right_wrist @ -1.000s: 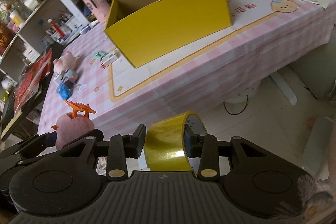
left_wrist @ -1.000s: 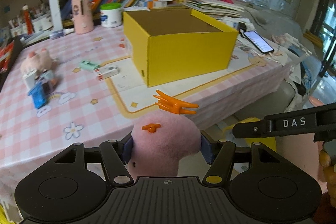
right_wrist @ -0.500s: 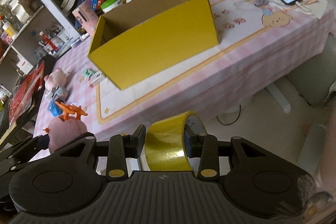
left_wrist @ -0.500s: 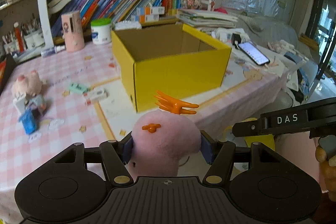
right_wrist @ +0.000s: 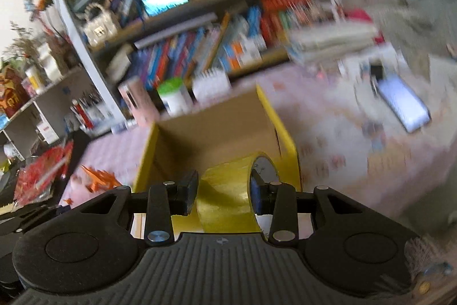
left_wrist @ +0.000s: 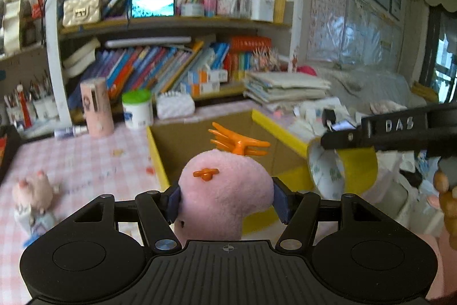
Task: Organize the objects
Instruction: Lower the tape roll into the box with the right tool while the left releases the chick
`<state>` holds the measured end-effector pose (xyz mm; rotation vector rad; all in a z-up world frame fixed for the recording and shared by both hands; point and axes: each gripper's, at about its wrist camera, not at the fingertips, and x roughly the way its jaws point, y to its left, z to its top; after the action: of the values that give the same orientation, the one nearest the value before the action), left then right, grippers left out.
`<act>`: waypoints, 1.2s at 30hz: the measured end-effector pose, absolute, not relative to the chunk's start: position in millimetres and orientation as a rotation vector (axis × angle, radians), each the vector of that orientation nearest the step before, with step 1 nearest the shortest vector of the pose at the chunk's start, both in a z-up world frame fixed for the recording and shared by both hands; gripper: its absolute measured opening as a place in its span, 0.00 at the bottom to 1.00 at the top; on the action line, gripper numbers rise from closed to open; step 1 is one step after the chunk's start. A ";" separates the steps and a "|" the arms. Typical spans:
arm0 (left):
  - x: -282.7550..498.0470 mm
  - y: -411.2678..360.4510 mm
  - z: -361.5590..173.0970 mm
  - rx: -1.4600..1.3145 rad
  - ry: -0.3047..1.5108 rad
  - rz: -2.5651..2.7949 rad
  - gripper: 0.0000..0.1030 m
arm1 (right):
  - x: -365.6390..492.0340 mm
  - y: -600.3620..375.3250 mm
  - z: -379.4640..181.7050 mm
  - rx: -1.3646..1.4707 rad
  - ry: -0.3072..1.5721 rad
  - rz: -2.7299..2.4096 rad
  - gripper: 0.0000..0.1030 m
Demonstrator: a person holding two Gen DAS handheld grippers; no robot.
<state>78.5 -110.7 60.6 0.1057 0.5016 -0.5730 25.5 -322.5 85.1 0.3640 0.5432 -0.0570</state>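
Both grippers had risen and closed in on the yellow cardboard box [left_wrist: 285, 130] since a second earlier, when they hung low off the table's near edge; its brown interior now lay open just ahead of them. In the left wrist view, the left gripper [left_wrist: 227, 200] was clamped on a pink plush toy [left_wrist: 225, 199] with orange plastic sprigs on top, its blue pads pressed into the fur on either side. The right gripper [right_wrist: 224, 195] pinched the wall of a roll of yellow tape [right_wrist: 228, 196], one finger outside the roll and the other inside its core; that roll also showed at the right of the left wrist view, beside the box's near right corner. On the pink checked tablecloth [left_wrist: 85, 162] left of the box sat a small pink pig toy [left_wrist: 35, 190]. A smartphone [right_wrist: 402, 102] lay to the right, though that view was blurred. Behind stood a crowded bookshelf [left_wrist: 171, 67].
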 end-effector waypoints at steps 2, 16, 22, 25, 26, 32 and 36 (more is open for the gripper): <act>89.0 -120.7 63.0 0.106 0.491 -0.555 0.60 | 39.7 -327.5 96.4 0.322 0.504 -0.031 0.34; 167.9 -178.0 34.1 0.198 0.595 -0.388 0.60 | 153.6 -339.0 77.2 0.112 0.516 0.166 0.34; 185.7 -189.5 12.0 0.231 0.677 -0.354 0.60 | 196.0 -337.1 48.9 0.049 0.613 0.220 0.34; 192.5 -193.3 3.6 0.249 0.707 -0.340 0.60 | 212.8 -336.8 33.7 0.040 0.672 0.233 0.34; 195.1 -194.6 1.0 0.252 0.717 -0.335 0.60 | 217.2 -336.5 29.2 0.036 0.690 0.235 0.34; 202.8 -200.3 -8.6 0.268 0.750 -0.319 0.60 | 240.9 -334.6 5.1 -0.015 0.793 0.239 0.34; 204.9 -207.0 -11.9 0.290 0.757 -0.326 0.61 | 248.5 -335.4 -5.2 -0.035 0.844 0.237 0.34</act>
<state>204.9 -207.0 -11.9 0.2902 0.7566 -0.3258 248.5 -335.4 -5.2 -0.0351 0.8436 0.2365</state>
